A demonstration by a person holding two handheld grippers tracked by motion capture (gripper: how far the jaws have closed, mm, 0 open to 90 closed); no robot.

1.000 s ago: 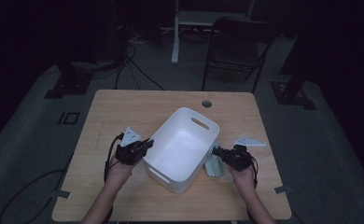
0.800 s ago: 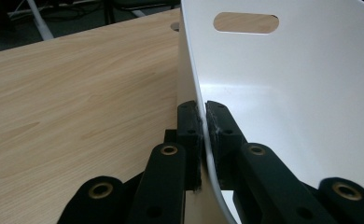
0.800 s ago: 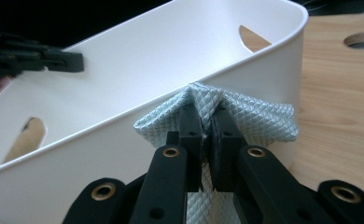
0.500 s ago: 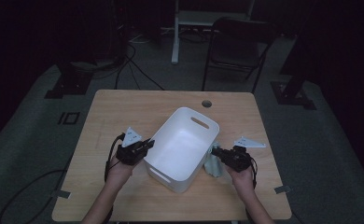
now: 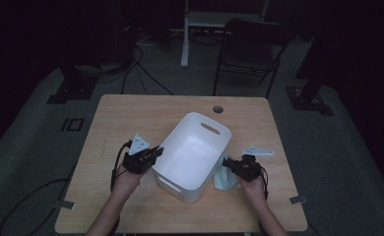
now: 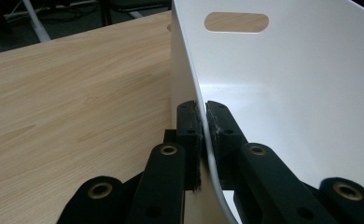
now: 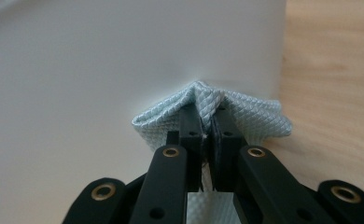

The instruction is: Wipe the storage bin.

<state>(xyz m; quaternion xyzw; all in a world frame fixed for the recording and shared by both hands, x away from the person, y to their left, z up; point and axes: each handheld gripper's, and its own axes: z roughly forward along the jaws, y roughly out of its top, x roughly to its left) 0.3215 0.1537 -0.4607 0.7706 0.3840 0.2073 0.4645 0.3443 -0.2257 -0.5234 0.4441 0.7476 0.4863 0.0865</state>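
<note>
A white plastic bin (image 5: 192,152) with slot handles stands at the middle of the wooden table (image 5: 131,113), turned at an angle. My left gripper (image 5: 156,152) is shut on the bin's left rim (image 6: 189,88), one jaw outside the wall and one inside. My right gripper (image 5: 228,165) is shut on a pale blue quilted cloth (image 5: 223,176) and holds it against the bin's right outer wall (image 7: 124,56). In the right gripper view the cloth (image 7: 245,114) bunches up around the jaws, and its lower part hangs down to the table.
A round cable hole (image 5: 217,108) sits near the table's far edge. A dark folding chair (image 5: 251,46) and a white stand (image 5: 185,34) are on the floor beyond the table, with cables to the left.
My right gripper has sunk a little with the cloth beside the bin. The left gripper and the bin have kept still.
</note>
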